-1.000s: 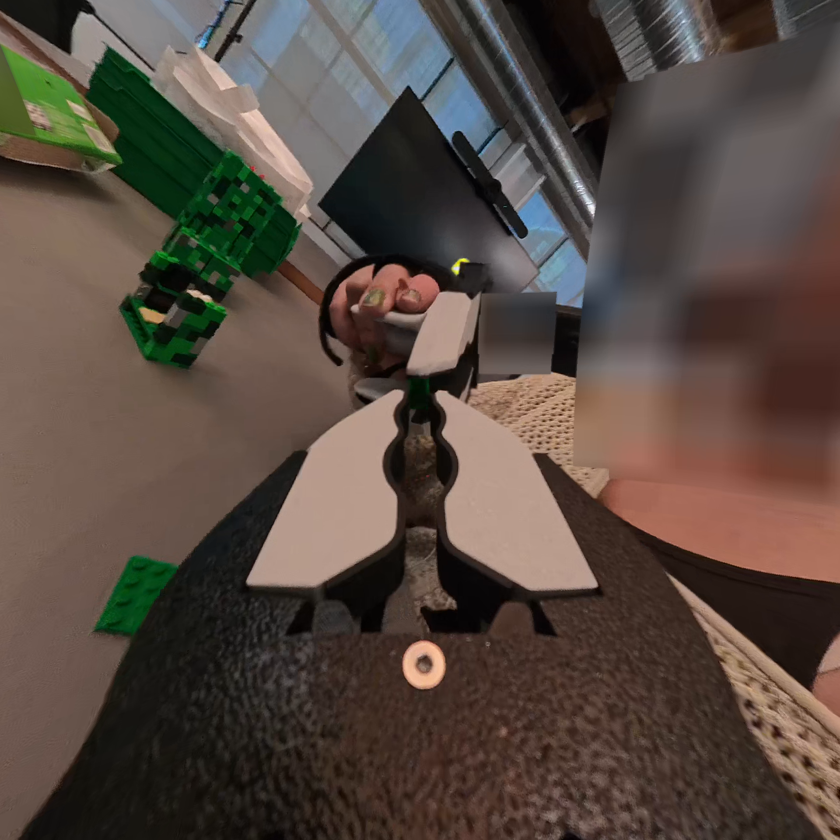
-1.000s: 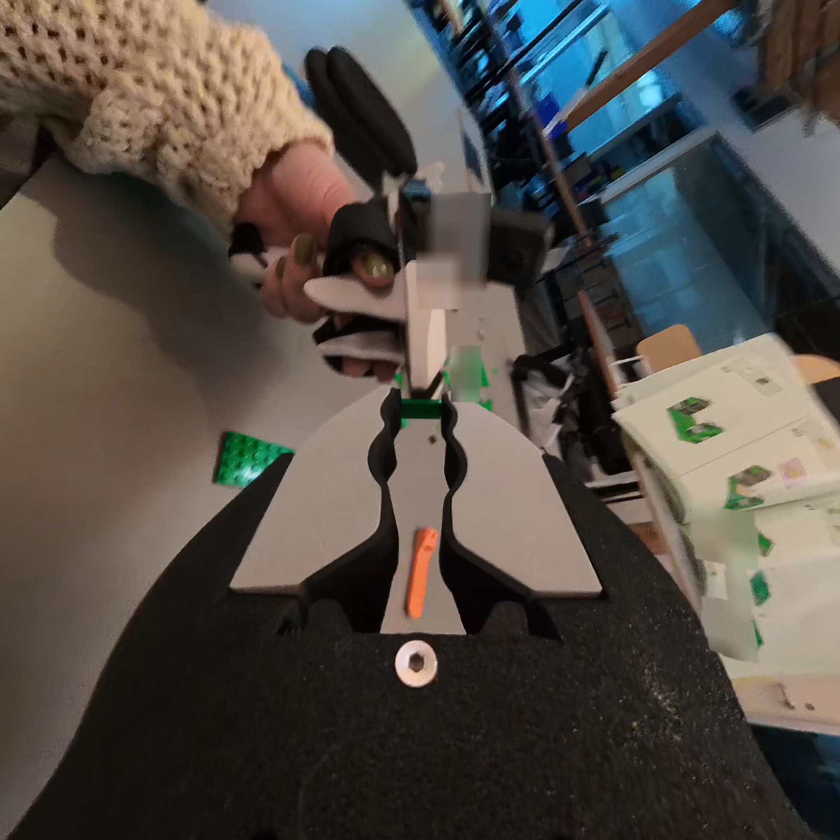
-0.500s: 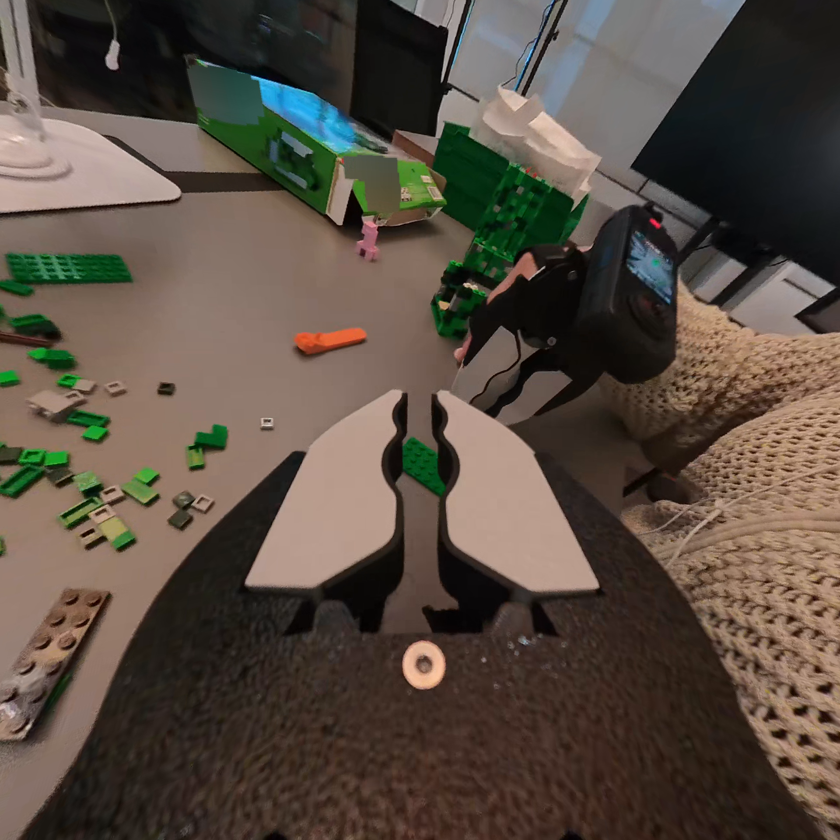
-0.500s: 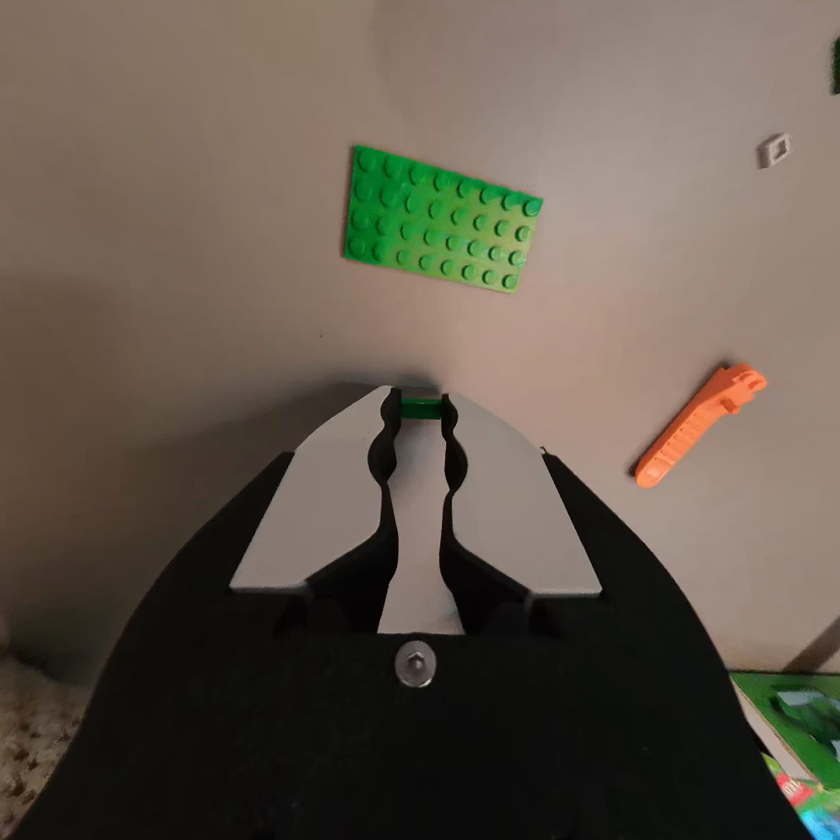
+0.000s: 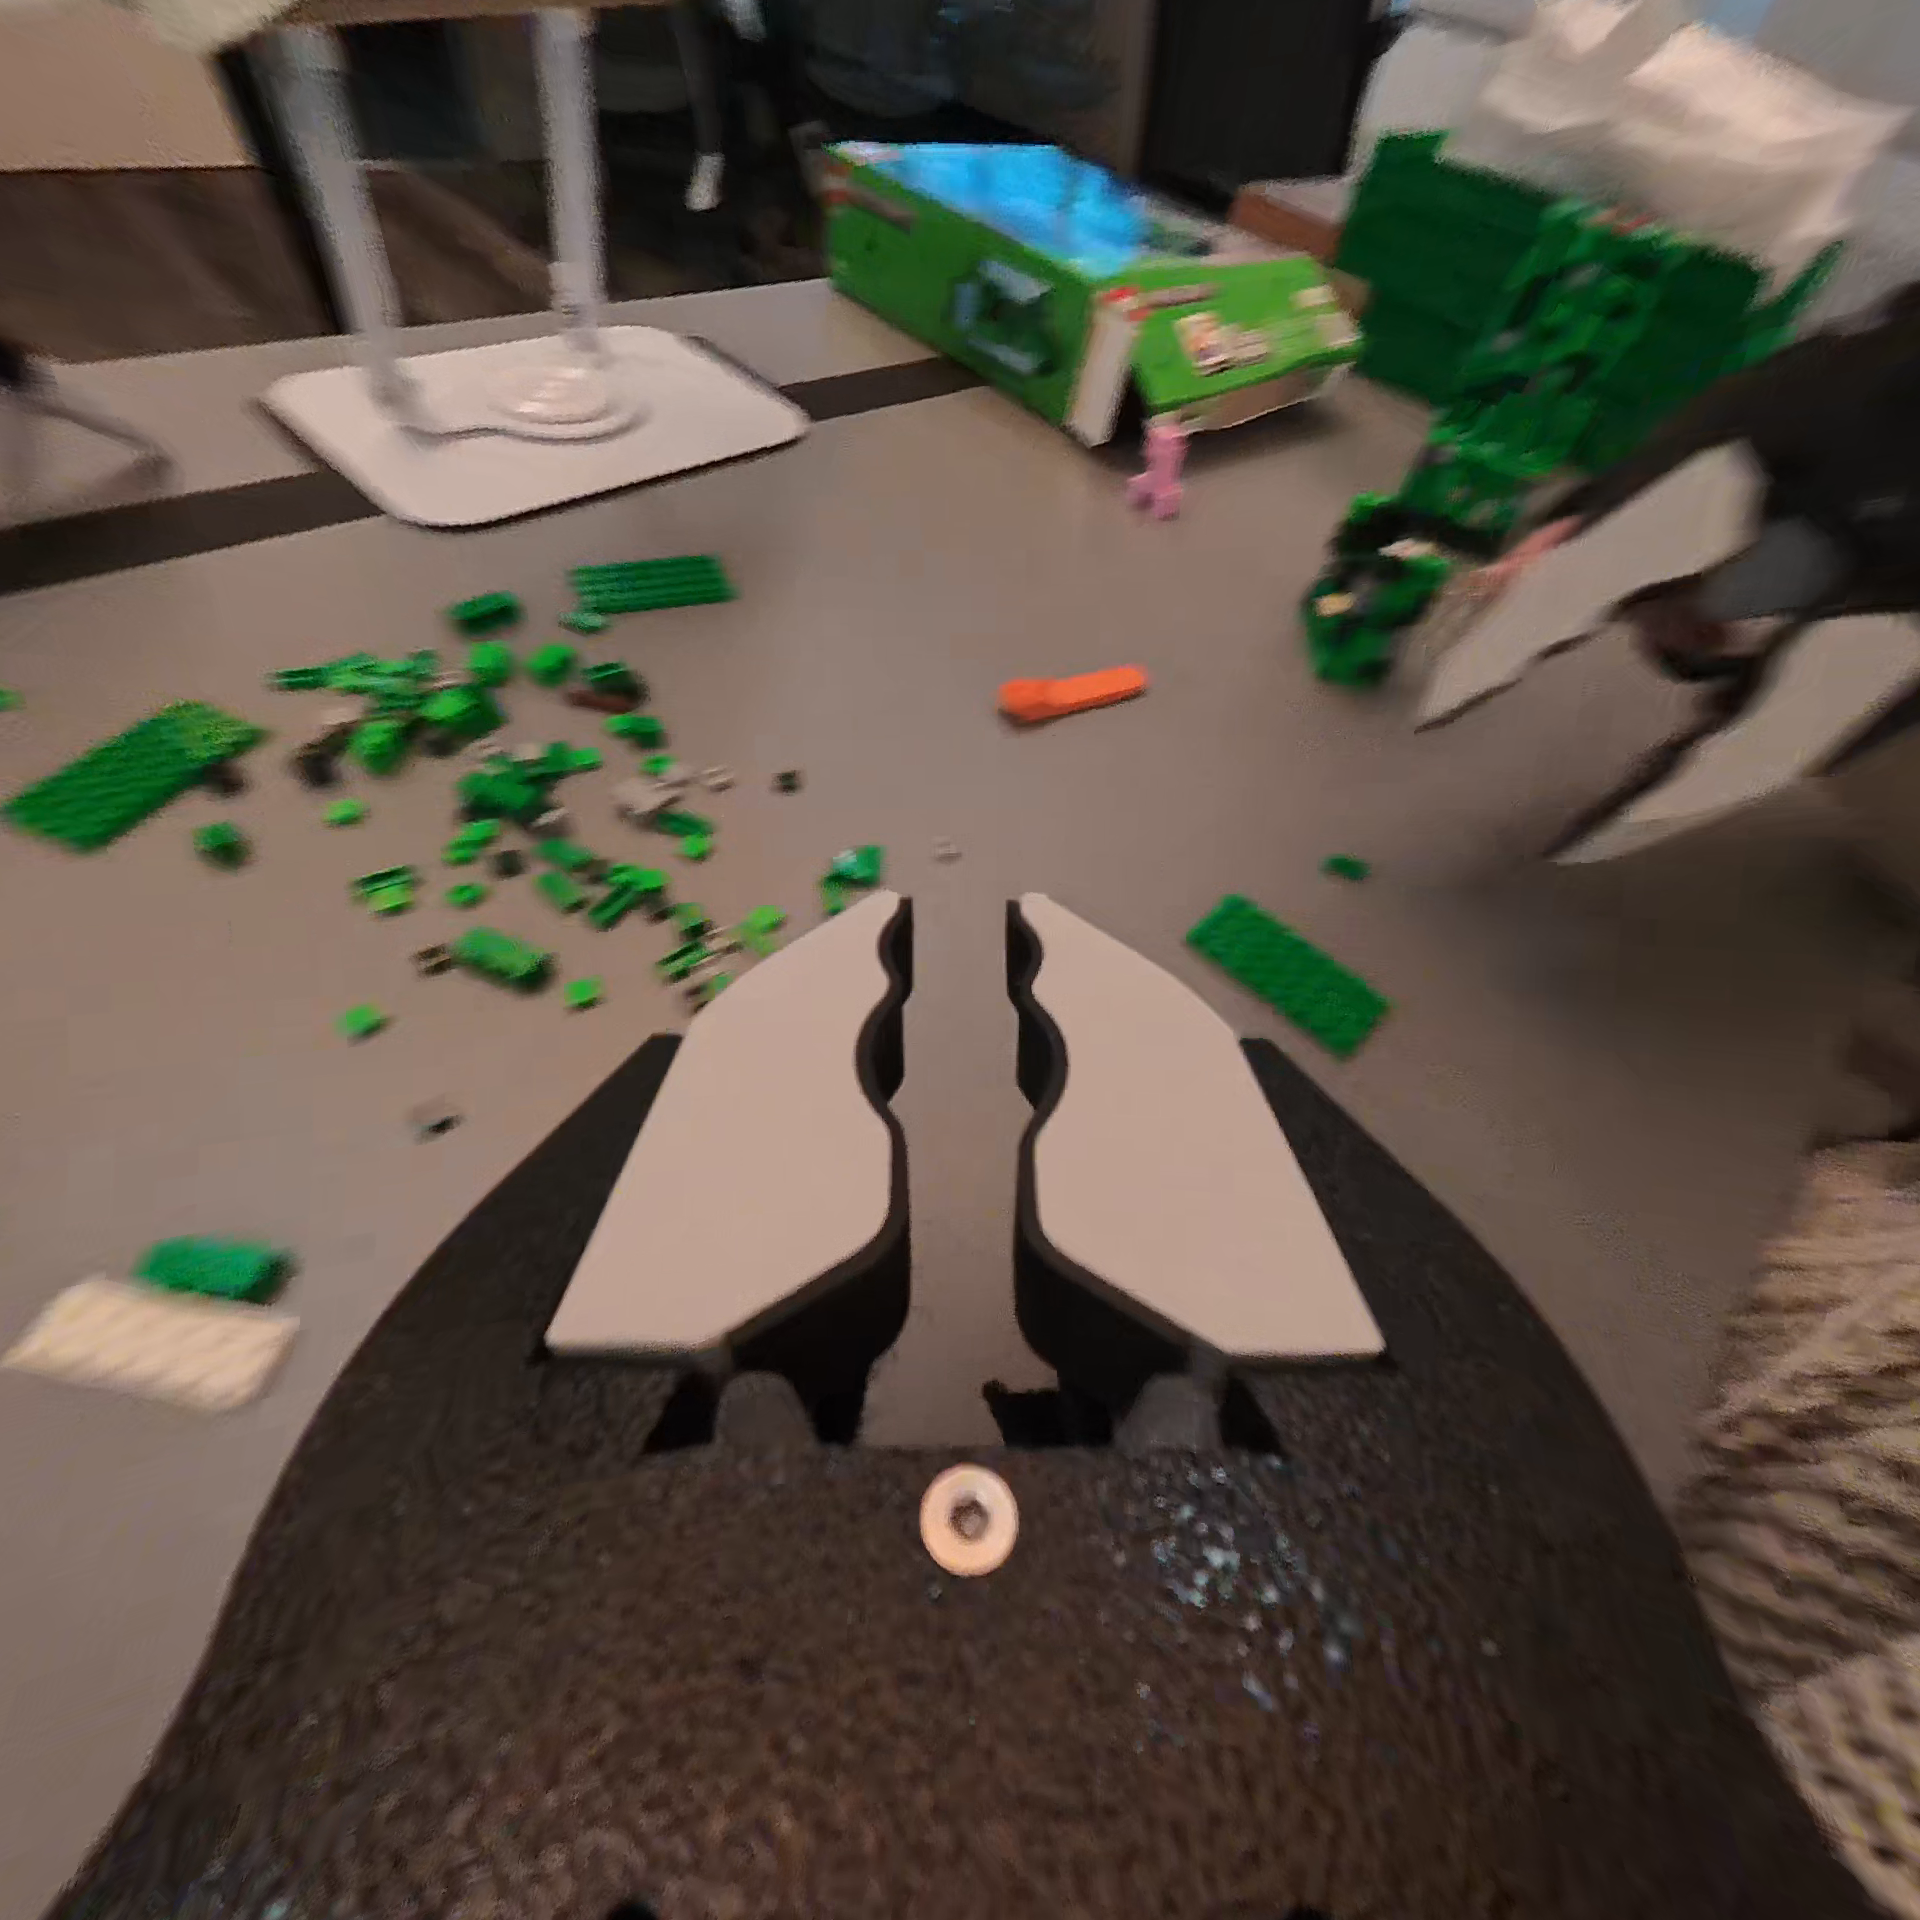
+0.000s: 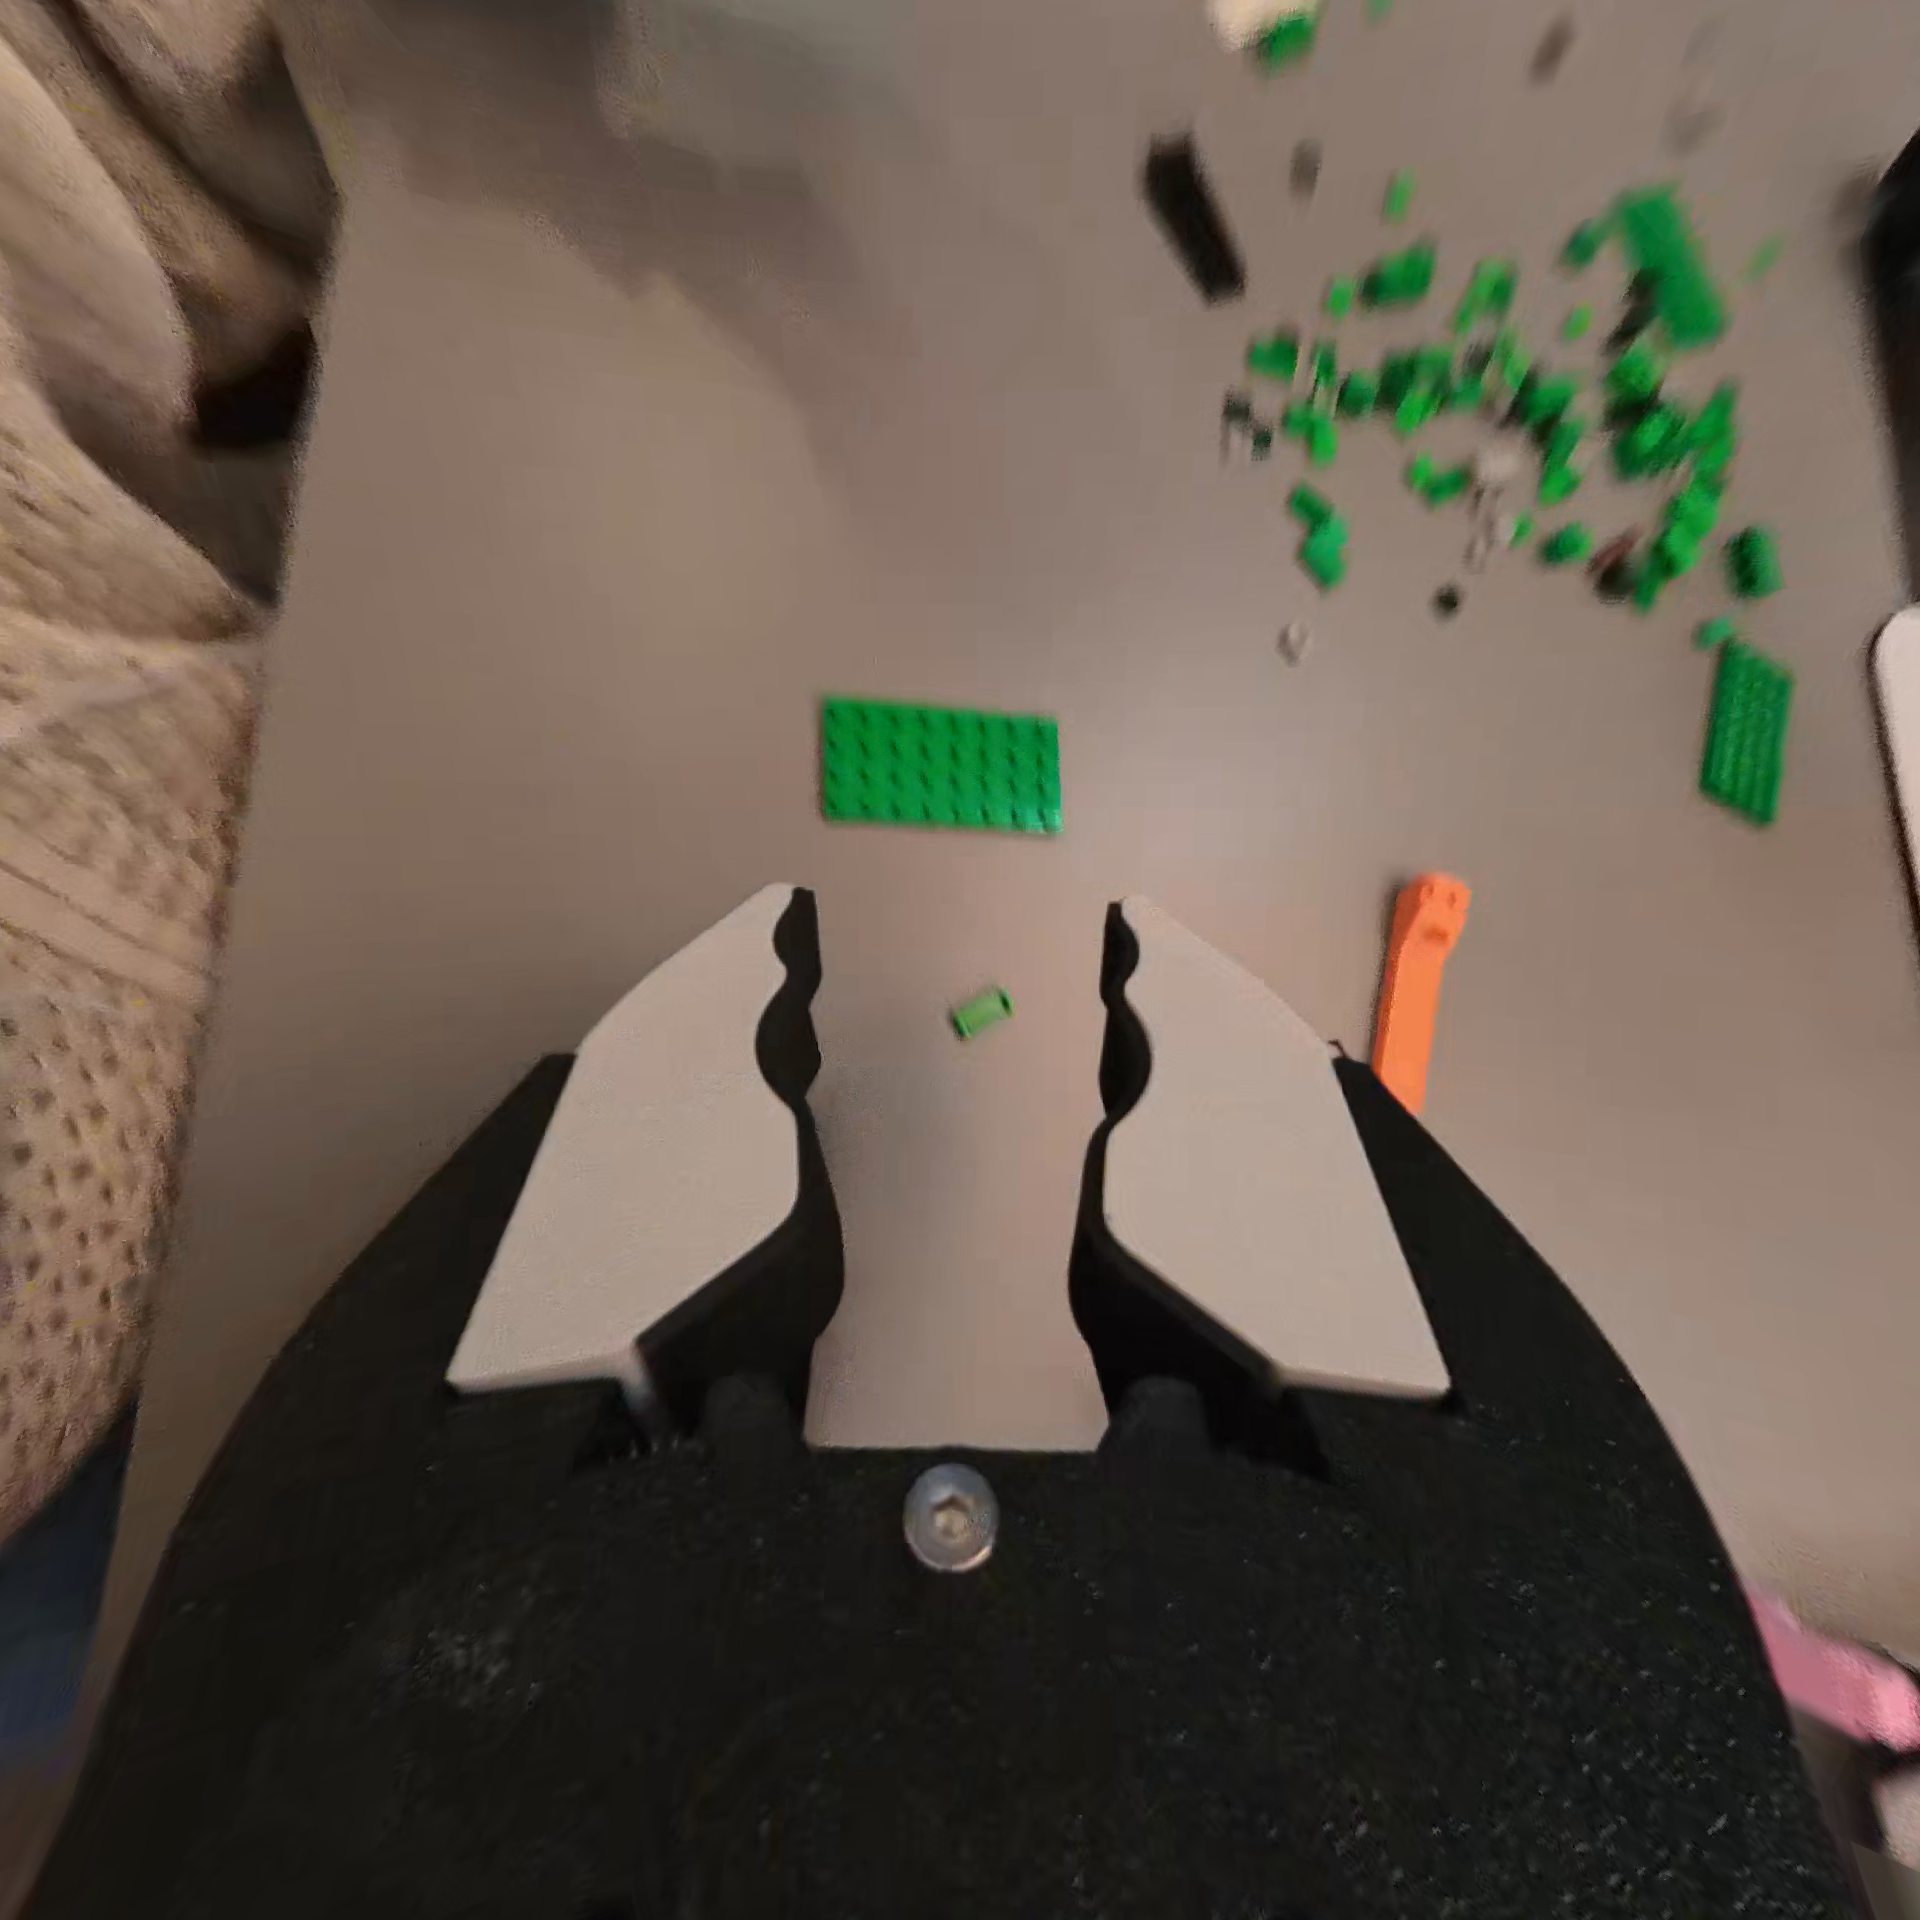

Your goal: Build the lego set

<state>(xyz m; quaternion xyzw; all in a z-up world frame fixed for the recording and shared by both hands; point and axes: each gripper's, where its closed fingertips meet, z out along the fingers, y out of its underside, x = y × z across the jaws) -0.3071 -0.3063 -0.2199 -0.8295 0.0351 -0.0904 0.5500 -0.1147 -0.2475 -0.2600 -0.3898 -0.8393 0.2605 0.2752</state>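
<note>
My right gripper is open and empty above the grey table. A small green brick lies loose on the table below the gap between its fingers. A green studded plate lies just beyond it. My left gripper is empty, its jaws a narrow gap apart, above the table. The same plate lies to its right, with the small brick past it. The right gripper shows blurred at the right edge, in front of the green built model.
Several loose green pieces are scattered left of centre, also in the right wrist view. An orange separator, the green box, a pink figure and a white stand base are on the table. A knit sleeve is at the left. Left tips to right tips: about 20 centimetres.
The right gripper has opened and let go of the small green brick, which now lies on the table. The left gripper swung down towards the table and left, empty, its jaws slightly wider.
</note>
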